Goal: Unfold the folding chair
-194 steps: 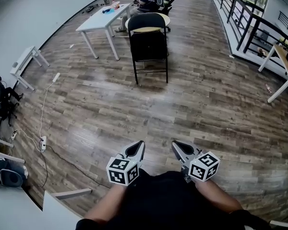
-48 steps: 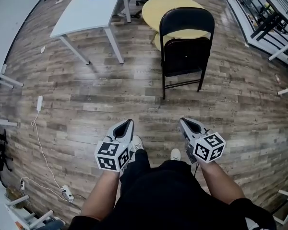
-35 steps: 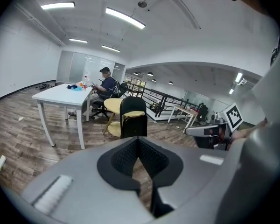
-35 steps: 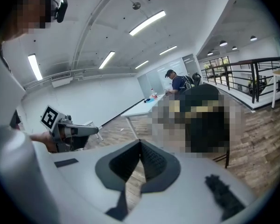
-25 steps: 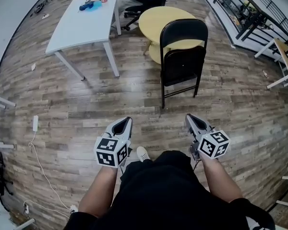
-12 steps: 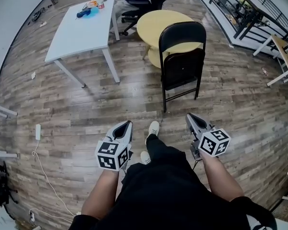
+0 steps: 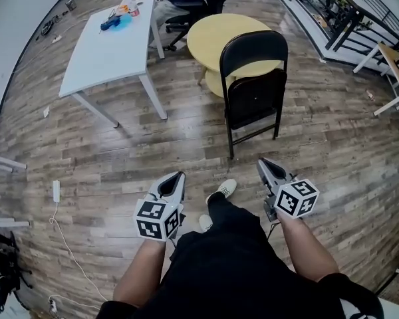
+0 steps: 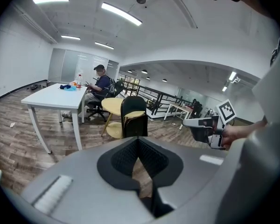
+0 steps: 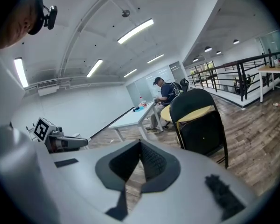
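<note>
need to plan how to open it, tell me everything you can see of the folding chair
The folding chair is black, with a thin frame that looks like metal tube, a rounded backrest and a seat folded up flat against the frame. It stands upright, not yet unfolded, on the wood floor, just in front of a round yellow table; whether it leans on that table cannot be told. The left hand-held gripper and the right hand-held gripper are both short of it.

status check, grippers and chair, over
Left gripper shut, empty; right gripper shut, empty. Chair folded, upright, ahead, not touched. Yellow table close behind it.
</note>
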A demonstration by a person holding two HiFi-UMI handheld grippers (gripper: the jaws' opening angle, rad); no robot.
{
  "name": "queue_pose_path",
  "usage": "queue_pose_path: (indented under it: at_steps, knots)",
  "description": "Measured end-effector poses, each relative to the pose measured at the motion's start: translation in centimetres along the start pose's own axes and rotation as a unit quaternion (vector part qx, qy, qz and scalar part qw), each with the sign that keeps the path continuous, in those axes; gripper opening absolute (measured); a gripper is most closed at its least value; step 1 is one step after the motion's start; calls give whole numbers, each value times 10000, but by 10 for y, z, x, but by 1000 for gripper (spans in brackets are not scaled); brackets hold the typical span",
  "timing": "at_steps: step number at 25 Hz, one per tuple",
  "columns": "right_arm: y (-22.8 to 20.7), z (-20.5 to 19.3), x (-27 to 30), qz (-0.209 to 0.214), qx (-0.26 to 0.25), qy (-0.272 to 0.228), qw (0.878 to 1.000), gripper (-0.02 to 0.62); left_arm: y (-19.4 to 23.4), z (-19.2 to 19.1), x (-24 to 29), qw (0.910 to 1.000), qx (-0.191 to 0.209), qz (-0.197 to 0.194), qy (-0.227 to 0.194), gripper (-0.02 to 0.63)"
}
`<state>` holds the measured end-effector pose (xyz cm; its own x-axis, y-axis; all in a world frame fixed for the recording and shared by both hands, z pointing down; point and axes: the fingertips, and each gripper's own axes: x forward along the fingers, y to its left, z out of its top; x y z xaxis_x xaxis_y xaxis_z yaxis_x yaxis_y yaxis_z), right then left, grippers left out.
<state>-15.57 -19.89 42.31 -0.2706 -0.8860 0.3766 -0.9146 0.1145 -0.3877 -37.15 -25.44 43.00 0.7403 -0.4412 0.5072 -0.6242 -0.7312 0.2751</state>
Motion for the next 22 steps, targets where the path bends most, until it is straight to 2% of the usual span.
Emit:
queue_pose_path:
  at_steps: [5, 17, 22]
  knots:
    - [-15, 6, 15, -52, 85, 11, 9999, -5, 9, 11, 27, 9998, 53, -94, 161, 2]
    - [-68, 35, 50, -416, 452, -125, 9980, -5, 20, 86, 112, 9971, 513, -508, 227, 2]
    - [-90, 58, 58, -556, 558, -309, 9964, -5, 27, 115, 142, 9962, 628, -559, 224, 2]
